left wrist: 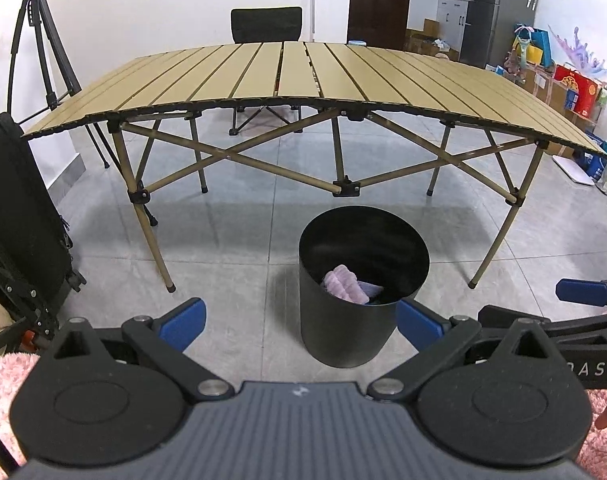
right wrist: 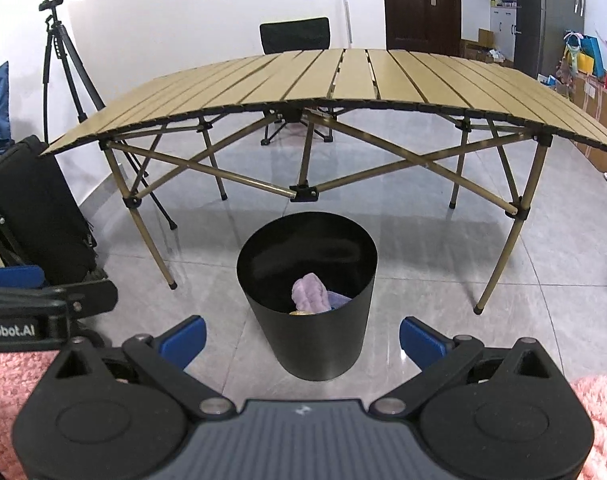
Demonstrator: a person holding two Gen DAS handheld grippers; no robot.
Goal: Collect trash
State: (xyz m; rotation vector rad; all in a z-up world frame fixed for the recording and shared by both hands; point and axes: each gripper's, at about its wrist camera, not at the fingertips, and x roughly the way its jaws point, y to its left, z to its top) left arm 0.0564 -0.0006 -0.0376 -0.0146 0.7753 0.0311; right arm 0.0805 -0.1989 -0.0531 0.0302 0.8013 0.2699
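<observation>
Trash sits already in the black bin (right wrist: 305,300): a lilac ribbed cloth (right wrist: 309,294) lies at the bottom with a small yellowish scrap beside it, only partly visible over the rim. You hold both tools back from it, low over the grey tiled floor (right wrist: 443,260), likely because nothing is left to carry. Your left gripper (left wrist: 299,320) has its blue-padded fingers spread wide with nothing between them, and your right gripper (right wrist: 301,338) is splayed and empty too, the bin framed in its gap. The slatted folding table (right wrist: 343,80) behind the bin shows a bare top from both views, so the collecting looks finished or nearly so. Pink fluffy fabric (right wrist: 599,412) at the frame edges appears to be your clothing, not trash.
</observation>
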